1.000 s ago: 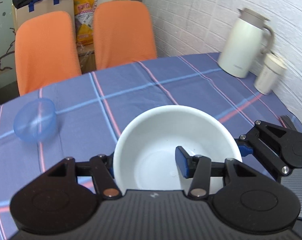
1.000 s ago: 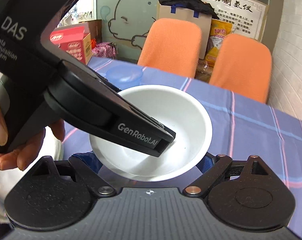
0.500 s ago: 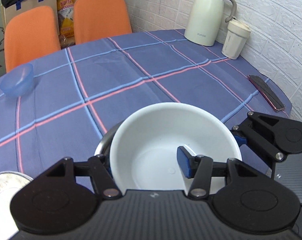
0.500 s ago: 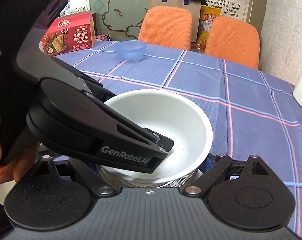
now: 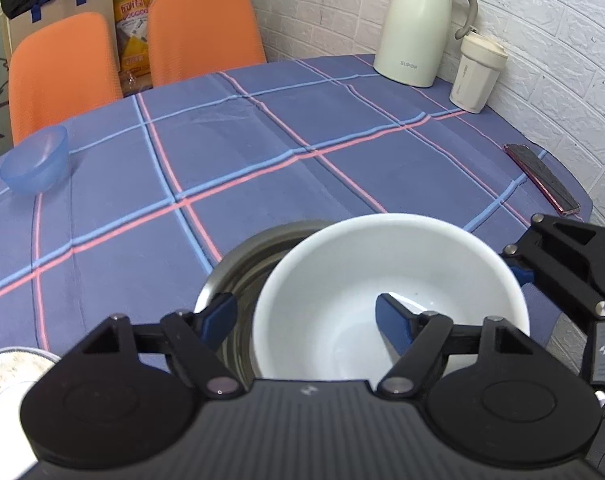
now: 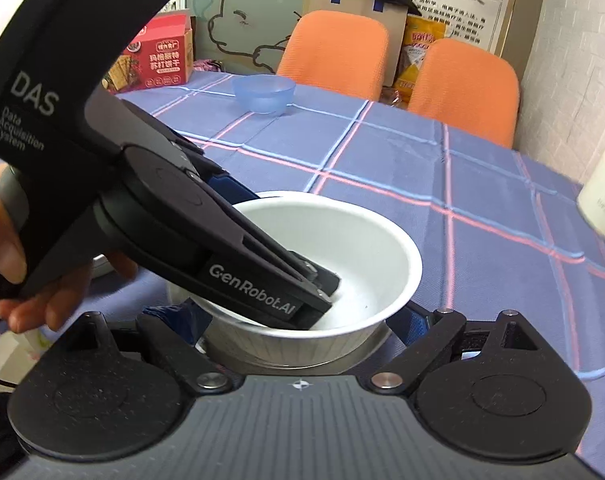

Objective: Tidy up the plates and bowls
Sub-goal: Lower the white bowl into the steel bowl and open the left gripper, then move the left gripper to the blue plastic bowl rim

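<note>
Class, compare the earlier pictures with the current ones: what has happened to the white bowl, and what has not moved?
The white bowl was carried in the air, then lowered into the steel bowl on the table. The left tongs, which gripped its rim, have opened, one finger still inside and the other outside. The right tongs remain open around the steel bowl. The blue bowl stayed where it was.
</note>
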`<act>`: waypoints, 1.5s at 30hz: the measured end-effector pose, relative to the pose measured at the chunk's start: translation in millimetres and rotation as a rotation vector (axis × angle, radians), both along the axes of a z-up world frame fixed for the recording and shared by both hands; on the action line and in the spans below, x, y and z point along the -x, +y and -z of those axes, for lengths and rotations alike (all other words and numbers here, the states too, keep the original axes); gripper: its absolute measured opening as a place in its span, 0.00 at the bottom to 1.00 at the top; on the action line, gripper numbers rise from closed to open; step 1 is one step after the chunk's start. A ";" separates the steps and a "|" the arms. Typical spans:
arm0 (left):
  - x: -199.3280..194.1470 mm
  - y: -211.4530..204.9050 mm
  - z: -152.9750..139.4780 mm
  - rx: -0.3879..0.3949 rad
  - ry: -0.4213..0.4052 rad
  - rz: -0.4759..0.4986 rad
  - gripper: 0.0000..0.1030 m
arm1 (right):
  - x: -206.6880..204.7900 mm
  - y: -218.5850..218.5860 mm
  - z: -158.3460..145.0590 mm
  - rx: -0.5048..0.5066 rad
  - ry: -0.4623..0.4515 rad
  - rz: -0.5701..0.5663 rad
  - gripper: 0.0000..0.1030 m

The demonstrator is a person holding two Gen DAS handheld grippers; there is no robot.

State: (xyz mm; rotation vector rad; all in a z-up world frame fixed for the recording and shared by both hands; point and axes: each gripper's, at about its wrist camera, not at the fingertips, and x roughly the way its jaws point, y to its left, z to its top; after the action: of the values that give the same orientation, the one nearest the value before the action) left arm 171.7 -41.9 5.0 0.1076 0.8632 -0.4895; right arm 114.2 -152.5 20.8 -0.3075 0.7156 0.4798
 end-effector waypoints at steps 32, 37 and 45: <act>26.5 39.2 -24.7 0.129 -0.019 -0.070 0.78 | 3.0 -70.8 1.9 -0.298 0.028 0.266 0.79; 27.5 41.0 -26.7 0.120 -0.028 -0.079 0.79 | 6.3 -70.3 1.2 -0.316 0.031 0.263 0.79; 27.5 47.9 -25.3 0.142 -0.023 -0.105 0.79 | 7.5 -67.1 0.0 -0.295 0.016 0.234 0.79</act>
State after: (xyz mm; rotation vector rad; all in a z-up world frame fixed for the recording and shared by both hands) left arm 144.1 6.0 30.2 -0.0621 0.8049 -0.4484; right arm 106.7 -219.6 20.7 0.0567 0.6760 0.3589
